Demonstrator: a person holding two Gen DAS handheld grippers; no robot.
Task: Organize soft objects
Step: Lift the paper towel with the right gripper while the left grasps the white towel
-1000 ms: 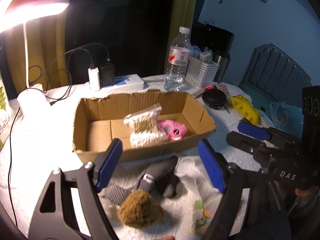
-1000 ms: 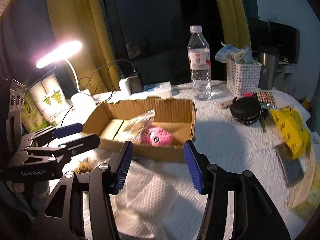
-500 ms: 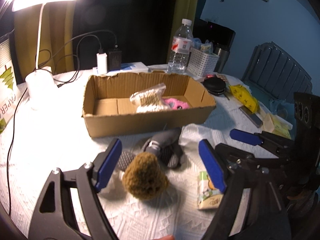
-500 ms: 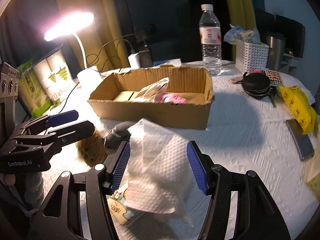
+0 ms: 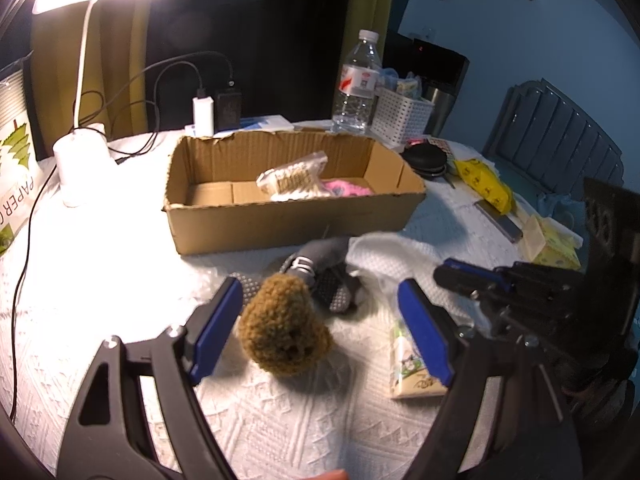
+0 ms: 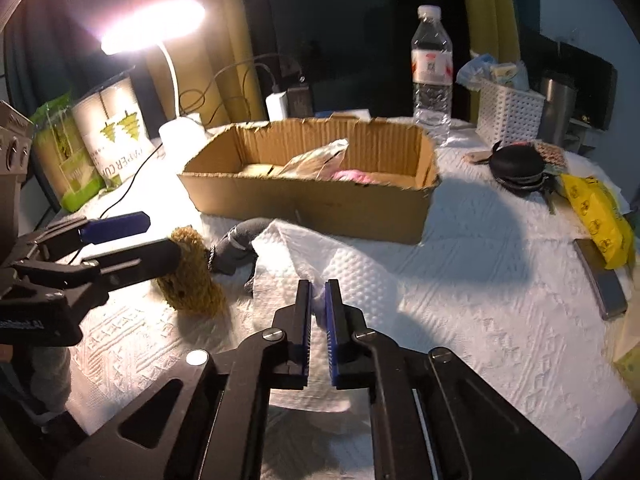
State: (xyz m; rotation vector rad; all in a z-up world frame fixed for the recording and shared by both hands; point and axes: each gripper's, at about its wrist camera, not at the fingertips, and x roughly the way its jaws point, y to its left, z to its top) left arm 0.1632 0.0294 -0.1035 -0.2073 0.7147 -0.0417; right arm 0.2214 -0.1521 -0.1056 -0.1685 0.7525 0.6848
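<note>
My left gripper (image 5: 320,330) is open around a brown fuzzy ball (image 5: 282,326) on the table; it also shows in the right wrist view (image 6: 190,276). Behind it lies a grey sock (image 5: 326,268). My right gripper (image 6: 318,294) is shut on a white paper towel (image 6: 332,264), which also shows in the left wrist view (image 5: 394,256). A cardboard box (image 5: 288,220) holds a clear packet (image 5: 292,176) and a pink soft toy (image 5: 348,189).
A small tissue pack (image 5: 408,364) lies by my left gripper's right finger. A lamp (image 5: 80,152), chargers, a water bottle (image 5: 356,84), a white basket (image 5: 404,114), a black case (image 6: 518,168), a yellow bag (image 6: 596,216) and a phone (image 6: 602,278) stand around the box.
Both grippers pulled back from the box and lowered. My right gripper closed on the paper towel. My left gripper came down around the brown ball.
</note>
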